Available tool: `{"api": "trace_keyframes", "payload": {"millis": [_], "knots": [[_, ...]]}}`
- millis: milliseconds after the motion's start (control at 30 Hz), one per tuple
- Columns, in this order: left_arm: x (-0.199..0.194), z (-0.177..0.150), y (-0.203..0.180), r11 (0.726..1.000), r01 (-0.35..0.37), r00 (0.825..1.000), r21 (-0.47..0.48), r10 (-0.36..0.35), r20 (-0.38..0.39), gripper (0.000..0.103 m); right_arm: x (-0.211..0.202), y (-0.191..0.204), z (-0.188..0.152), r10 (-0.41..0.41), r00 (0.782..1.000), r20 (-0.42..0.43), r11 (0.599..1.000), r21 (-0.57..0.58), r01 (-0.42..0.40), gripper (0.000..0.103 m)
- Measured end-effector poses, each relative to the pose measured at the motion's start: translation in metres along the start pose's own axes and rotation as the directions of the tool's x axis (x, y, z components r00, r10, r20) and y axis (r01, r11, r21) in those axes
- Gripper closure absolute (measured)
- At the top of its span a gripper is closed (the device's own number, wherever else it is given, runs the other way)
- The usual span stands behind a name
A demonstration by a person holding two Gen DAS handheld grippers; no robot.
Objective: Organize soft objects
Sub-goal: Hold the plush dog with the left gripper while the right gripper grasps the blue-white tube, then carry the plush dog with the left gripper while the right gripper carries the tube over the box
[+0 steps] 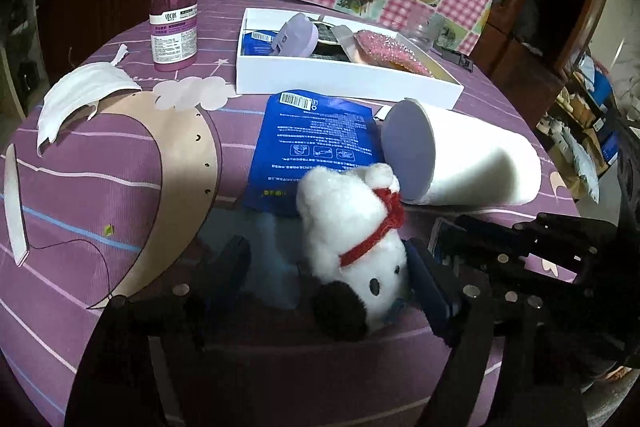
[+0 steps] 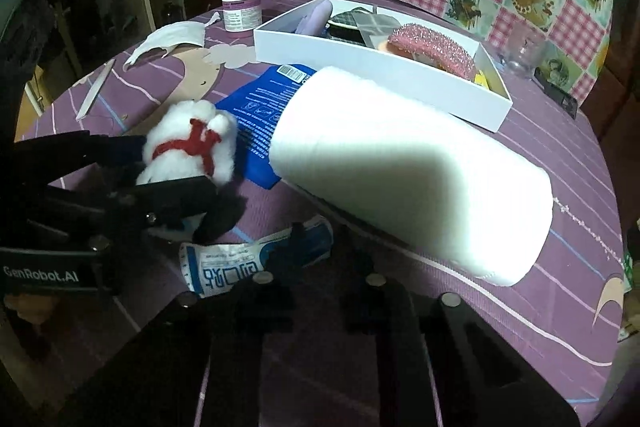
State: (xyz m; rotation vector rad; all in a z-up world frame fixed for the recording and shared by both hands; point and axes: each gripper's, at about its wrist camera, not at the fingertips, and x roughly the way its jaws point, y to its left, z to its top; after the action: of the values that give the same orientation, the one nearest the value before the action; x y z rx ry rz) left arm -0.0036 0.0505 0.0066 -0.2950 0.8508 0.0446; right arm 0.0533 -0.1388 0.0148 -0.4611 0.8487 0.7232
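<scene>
Surface: desk under a purple striped cloth with a moon-and-cloud print.
Plush dog: white plush dog with red string harness lies on the cloth, head toward the left camera, resting partly on the blue packet.
Left tongs: left tongs stand wide, one finger on each side of the dog. The right finger looks to be just beside or touching the dog's head; the left finger stands clear of it.
Right tongs: right tongs are nearly closed over a small white-and-blue sachet; whether the tips pinch it, cannot tell.
White roll: large white roll lies on its side just beside the dog, one end over the blue packet.
Box: white box behind, holding a lilac item, a pink glittery piece and dark fabric.
Left view only: the roll's grey end face, the dog's black ear and eye.
Right view only: the sachet, the roll's full length, the left tongs from the side.
Far edge: purple pump bottle, white face mask.
</scene>
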Motion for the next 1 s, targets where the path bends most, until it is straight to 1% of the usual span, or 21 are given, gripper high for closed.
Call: {"api": "trace_keyframes", "payload": {"millis": [33, 67, 100, 133, 167, 200, 233, 300, 367, 467, 567, 800, 1000], "knots": [[0.0, 0.0, 0.0, 1.0, 0.0, 1.0, 0.001, 0.0, 0.001, 0.024, -0.001, -0.001, -0.001, -0.003, 1.0, 0.002, 1.0, 0.004, 0.003, 0.096], [0.0, 0.0, 0.0, 1.0, 0.004, 1.0, -0.004, -0.004, 0.001, 0.024, -0.001, -0.002, -0.001, 0.001, 1.0, 0.002, 1.0, 0.011, -0.001, 0.099], [-0.001, 0.0, 0.002, 1.0, 0.013, 1.0, -0.015, -0.013, 0.003, 0.025, -0.002, -0.005, -0.002, 0.017, 1.0, 0.001, 0.999, 0.028, -0.017, 0.1], [-0.001, 0.0, 0.003, 1.0, 0.017, 1.0, -0.025, -0.017, 0.006, 0.033, -0.003, -0.009, -0.002, 0.036, 0.999, 0.004, 0.998, 0.048, -0.036, 0.1], [-0.002, 0.001, 0.006, 0.998, 0.037, 0.999, -0.041, -0.037, 0.008, 0.039, -0.006, -0.012, -0.002, 0.049, 0.999, 0.012, 0.997, 0.063, -0.05, 0.1], [-0.003, 0.002, 0.008, 0.996, 0.067, 0.998, -0.054, -0.067, 0.006, 0.051, -0.009, -0.014, -0.002, 0.056, 0.998, 0.022, 0.996, 0.075, -0.057, 0.1], [-0.003, 0.002, 0.01, 0.993, 0.102, 0.995, -0.068, -0.102, 0.001, 0.059, -0.012, -0.017, -0.001, 0.062, 0.997, 0.036, 0.994, 0.088, -0.065, 0.1], [-0.002, 0.004, 0.012, 0.99, 0.114, 0.993, -0.079, -0.115, -0.007, 0.061, -0.018, -0.021, 0.0, 0.081, 0.995, 0.057, 0.99, 0.109, -0.087, 0.1], [-0.003, 0.004, 0.01, 0.991, 0.116, 0.993, -0.067, -0.117, -0.009, 0.063, -0.022, -0.024, 0.001, 0.094, 0.993, 0.071, 0.987, 0.127, -0.103, 0.1], [-0.004, 0.005, 0.006, 0.993, 0.11, 0.994, -0.04, -0.11, -0.006, 0.066, -0.023, -0.026, 0.001, 0.1, 0.992, 0.074, 0.983, 0.146, -0.11, 0.1], [-0.006, 0.005, 0.006, 0.993, 0.112, 0.994, -0.036, -0.112, 0.003, 0.067, -0.022, -0.03, 0.001, 0.103, 0.992, 0.073, 0.979, 0.167, -0.114, 0.1], [-0.017, 0.006, 0.008, 0.989, 0.144, 0.988, -0.041, -0.142, 0.06, 0.067, -0.03, -0.036, 0.002, 0.127, 0.986, 0.106, 0.967, 0.209, -0.147, 0.1], [-0.023, 0.007, 0.007, 0.989, 0.145, 0.985, -0.03, -0.141, 0.098, 0.067, -0.035, -0.037, 0.003, 0.145, 0.981, 0.125, 0.96, 0.223, -0.17, 0.1]]}}
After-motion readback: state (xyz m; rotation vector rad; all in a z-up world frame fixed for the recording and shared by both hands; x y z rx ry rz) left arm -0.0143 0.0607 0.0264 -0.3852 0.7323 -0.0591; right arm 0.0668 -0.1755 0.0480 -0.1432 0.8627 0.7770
